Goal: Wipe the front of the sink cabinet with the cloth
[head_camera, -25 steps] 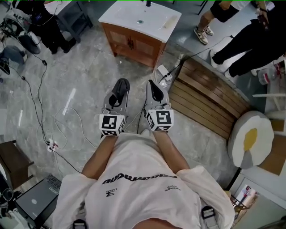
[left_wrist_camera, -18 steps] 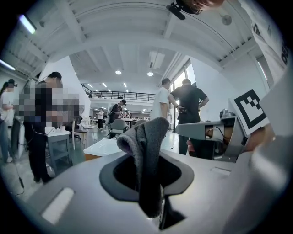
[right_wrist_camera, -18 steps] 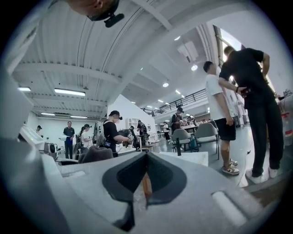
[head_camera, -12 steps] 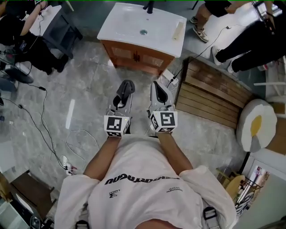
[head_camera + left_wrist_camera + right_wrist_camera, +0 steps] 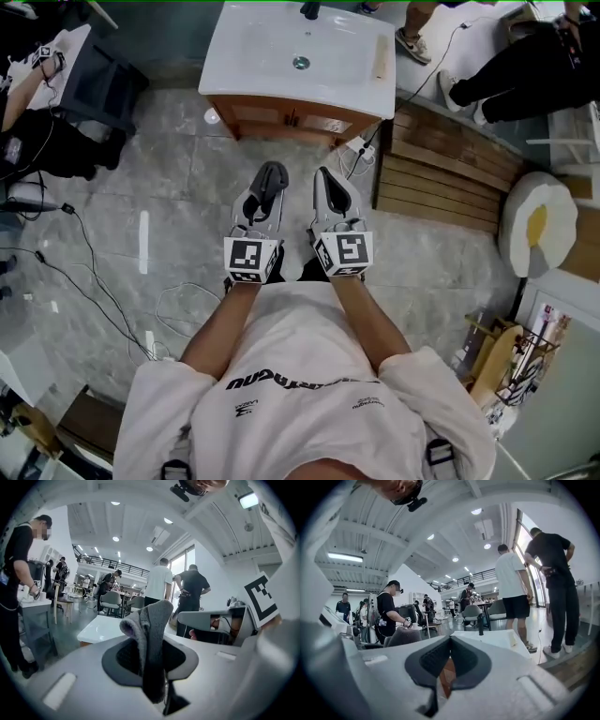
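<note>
Grey stone-tile floor [image 5: 187,178] in a busy open workshop, with the white-topped sink cabinet [image 5: 286,120] standing ahead of the person. The cloth [image 5: 151,634], a grey rag, is pinched between the closed jaws of the left gripper [image 5: 267,183], its bunched end poking past the tips, well short of the cabinet's wooden front and not touching it. The right gripper [image 5: 328,187], just beside the left and equally short of the cabinet, has its jaws together on nothing. Wiping has not begun. The rag appears held by a narrow fold, so dragging it over the door pulls [image 5: 294,118] could tug it free. A power strip [image 5: 357,147] lies at the cabinet's right foot beside a slatted wooden platform [image 5: 450,183], and loose cables [image 5: 94,272] trail out in front of the cabinet to its left, likely snags for feet on the approach. A bystander [image 5: 525,84] stands to the cabinet's right.
</note>
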A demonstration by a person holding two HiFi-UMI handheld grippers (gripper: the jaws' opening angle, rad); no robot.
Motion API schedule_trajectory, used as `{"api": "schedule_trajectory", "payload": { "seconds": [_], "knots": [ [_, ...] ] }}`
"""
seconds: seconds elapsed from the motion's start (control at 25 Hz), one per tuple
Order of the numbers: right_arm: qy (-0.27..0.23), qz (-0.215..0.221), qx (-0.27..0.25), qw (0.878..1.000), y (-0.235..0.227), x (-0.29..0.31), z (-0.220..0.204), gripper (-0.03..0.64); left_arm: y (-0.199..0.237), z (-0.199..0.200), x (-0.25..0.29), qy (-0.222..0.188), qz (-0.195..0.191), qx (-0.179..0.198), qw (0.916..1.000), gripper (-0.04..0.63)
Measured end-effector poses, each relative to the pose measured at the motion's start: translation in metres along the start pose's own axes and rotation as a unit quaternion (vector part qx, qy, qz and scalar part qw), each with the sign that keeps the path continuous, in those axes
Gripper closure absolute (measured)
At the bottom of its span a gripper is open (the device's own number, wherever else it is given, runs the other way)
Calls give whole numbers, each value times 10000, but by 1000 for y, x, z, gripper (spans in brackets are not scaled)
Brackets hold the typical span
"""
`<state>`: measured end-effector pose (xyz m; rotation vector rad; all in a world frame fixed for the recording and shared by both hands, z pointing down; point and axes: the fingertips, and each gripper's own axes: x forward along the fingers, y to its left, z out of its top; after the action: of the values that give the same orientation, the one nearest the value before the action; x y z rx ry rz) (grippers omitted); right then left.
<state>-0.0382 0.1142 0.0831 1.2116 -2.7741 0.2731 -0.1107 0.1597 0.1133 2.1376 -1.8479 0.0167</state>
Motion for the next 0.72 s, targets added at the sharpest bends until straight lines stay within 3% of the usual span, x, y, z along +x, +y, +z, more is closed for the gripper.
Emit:
{"api": "schedule_trajectory", "payload": {
  "seconds": [0.72],
  "knots": [
    [508, 43, 170, 9986, -55, 93, -114, 624, 68, -101, 105, 422, 409, 247, 9980, 523]
  ]
}}
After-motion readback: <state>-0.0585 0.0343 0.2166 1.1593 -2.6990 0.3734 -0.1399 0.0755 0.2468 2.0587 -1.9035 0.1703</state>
